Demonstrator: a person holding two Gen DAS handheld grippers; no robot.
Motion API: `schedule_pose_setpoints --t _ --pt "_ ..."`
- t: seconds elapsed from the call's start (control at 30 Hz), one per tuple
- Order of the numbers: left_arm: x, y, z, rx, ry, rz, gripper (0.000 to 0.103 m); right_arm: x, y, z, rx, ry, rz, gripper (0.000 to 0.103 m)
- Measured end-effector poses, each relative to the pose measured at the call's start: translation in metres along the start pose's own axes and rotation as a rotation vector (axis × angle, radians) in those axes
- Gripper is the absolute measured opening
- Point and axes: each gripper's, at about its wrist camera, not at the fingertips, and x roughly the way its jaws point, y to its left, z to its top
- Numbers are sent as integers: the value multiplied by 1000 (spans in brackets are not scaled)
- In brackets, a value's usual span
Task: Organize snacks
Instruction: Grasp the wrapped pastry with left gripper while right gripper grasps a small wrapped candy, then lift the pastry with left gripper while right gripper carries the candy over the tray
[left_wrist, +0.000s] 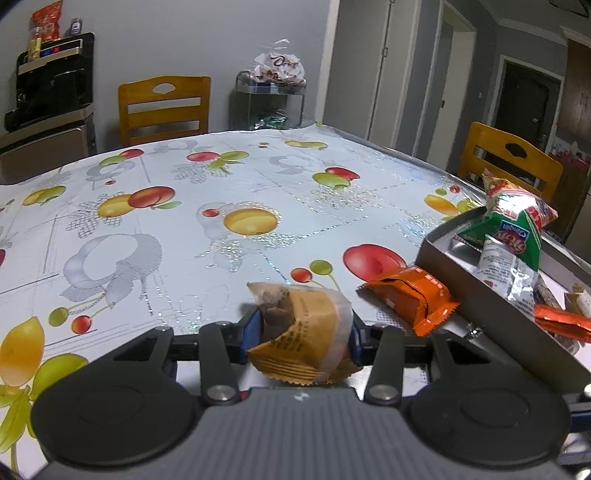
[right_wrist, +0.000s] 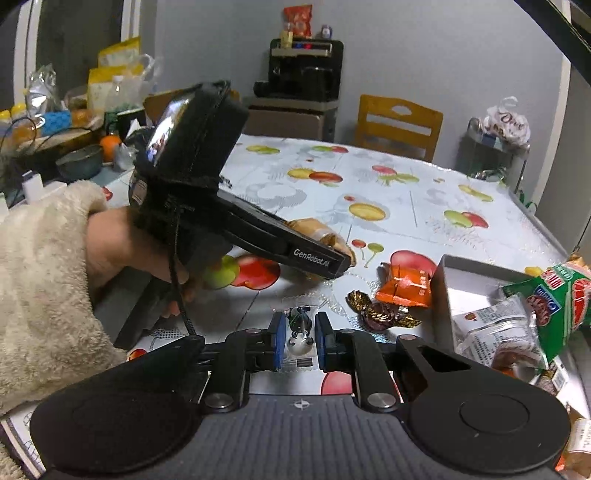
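Indoor light is dim and cool, coming from overhead. The glossy tablecloth (left_wrist: 229, 206) on the surface throws back a pale glittering sheen, strongest at the far right edge. Both fisheye views bend walls and door frames (left_wrist: 384, 66) outward and go black in the corners. The far doorway (left_wrist: 528, 92) is very dark. Snack wrappers (right_wrist: 513, 332) at the near right look soft and slightly smeared; the fleece sleeve (right_wrist: 44, 280) is grainy.

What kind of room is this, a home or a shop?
Most likely a home dining room: a table with a fruit-print tablecloth, wooden chairs around it, and a water dispenser by the wall.
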Motion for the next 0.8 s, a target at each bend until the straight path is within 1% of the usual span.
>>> schedule_pose_setpoints --t 0.17,0.43,0.63,0.8 --pt "-10 5 3 -22 -52 16 43 -14 -6 0 14 -18 -14 19" --pt "-28 4 7 -25 -138 12 43 -47 -28 -12 69 -58 -62 19" --pt "-40 -1 8 -29 -186 -22 43 -72 -47 -21 101 -79 -124 19" --pt "-48 -12 9 -4 -214 -63 43 -91 -65 -29 134 -84 -193 19"
